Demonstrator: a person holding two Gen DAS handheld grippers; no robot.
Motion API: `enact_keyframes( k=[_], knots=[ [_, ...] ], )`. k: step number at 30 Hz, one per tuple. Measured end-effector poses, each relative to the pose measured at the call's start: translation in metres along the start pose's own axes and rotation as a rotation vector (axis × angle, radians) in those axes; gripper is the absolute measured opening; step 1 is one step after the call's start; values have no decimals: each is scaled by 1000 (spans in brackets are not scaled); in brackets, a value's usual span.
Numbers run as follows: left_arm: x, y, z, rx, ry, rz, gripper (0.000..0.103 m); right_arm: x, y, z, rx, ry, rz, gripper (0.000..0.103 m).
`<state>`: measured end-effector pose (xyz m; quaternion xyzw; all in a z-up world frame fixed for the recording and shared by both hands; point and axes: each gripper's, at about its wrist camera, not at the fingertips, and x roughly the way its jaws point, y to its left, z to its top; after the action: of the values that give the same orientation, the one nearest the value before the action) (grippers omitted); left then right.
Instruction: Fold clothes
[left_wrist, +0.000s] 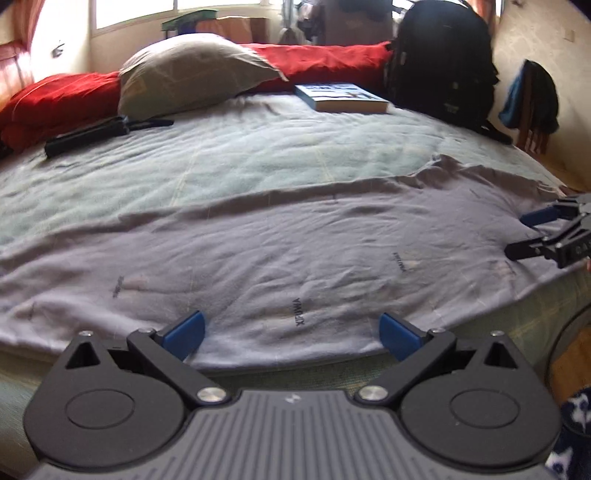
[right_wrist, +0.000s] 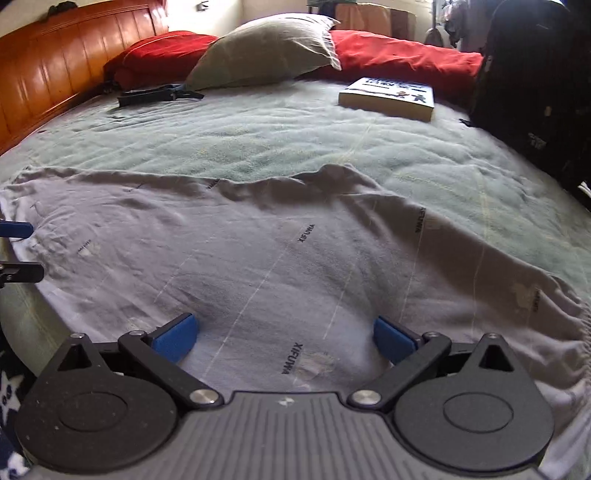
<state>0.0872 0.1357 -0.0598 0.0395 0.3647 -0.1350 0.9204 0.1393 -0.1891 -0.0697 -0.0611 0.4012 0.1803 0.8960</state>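
While book (right_wrist: 388, 98) & backpack (right_wrist: 532, 92) sit far back (pillow (right_wrist: 266, 51) too), grey cloth (right_wrist: 295, 258) lies unobstructed.

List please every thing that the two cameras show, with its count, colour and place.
cloth: one, grey with dark printed words, flat on the near part of the bed
bed cover: one, pale green
pillow: one, beige, far side
red bedding: red, behind the pillow
book: one, blue and white, far right
backpack: one, black, far right
black tool: one, far left
headboard: one, orange wood
left gripper: open, nothing held
right gripper: open, nothing held
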Motion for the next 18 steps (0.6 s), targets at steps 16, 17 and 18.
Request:
enact_keyframes(
  k=[16, 17, 18],
  knots=[
    [-26, 89, -4, -71, -84, 123, 101, 13, 23, 10, 6, 25, -4, 103],
    [-21, 97, 1, -67, -82, 149, 101, 12, 23, 11, 11, 27, -8, 103],
    [-15, 105, 4, -74, -73, 173, 101, 9, 24, 13, 15, 22, -5, 103]
  ],
)
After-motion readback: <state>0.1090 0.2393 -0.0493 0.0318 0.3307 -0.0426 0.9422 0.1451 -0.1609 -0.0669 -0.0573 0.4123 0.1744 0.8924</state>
